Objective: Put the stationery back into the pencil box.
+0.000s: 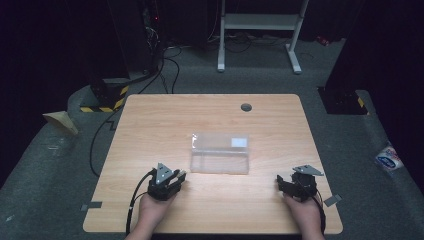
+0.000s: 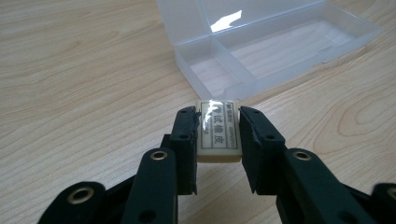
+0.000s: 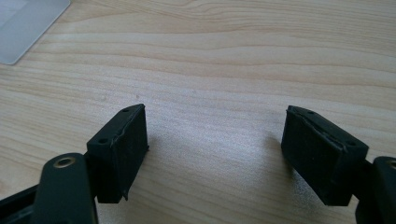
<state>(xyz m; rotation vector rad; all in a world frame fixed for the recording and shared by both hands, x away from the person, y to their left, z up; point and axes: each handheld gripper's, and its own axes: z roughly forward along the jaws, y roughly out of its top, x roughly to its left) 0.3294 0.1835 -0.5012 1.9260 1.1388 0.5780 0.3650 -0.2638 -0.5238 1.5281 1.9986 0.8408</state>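
A cream eraser (image 2: 218,133) with a printed white label sits clamped between the black jaws of my left gripper (image 2: 217,122), which is shut on it just above the wooden table (image 1: 150,125). Right ahead lies a clear plastic box (image 2: 275,44) with its lid folded back and two bare compartments. In the high view that box (image 1: 220,152) rests at the table's middle, with my left gripper (image 1: 179,176) at its near left corner. My right gripper (image 3: 215,140) stands open over bare wood, nothing between its jaws; in the high view this gripper (image 1: 281,182) is at the near right.
A round grommet (image 1: 246,107) sits in the table's far edge. Beyond the table stand a white frame (image 1: 260,30), dark racks and trailing cables on grey carpet. A corner of the box lid (image 3: 23,25) lies at the upper left of the right gripper view.
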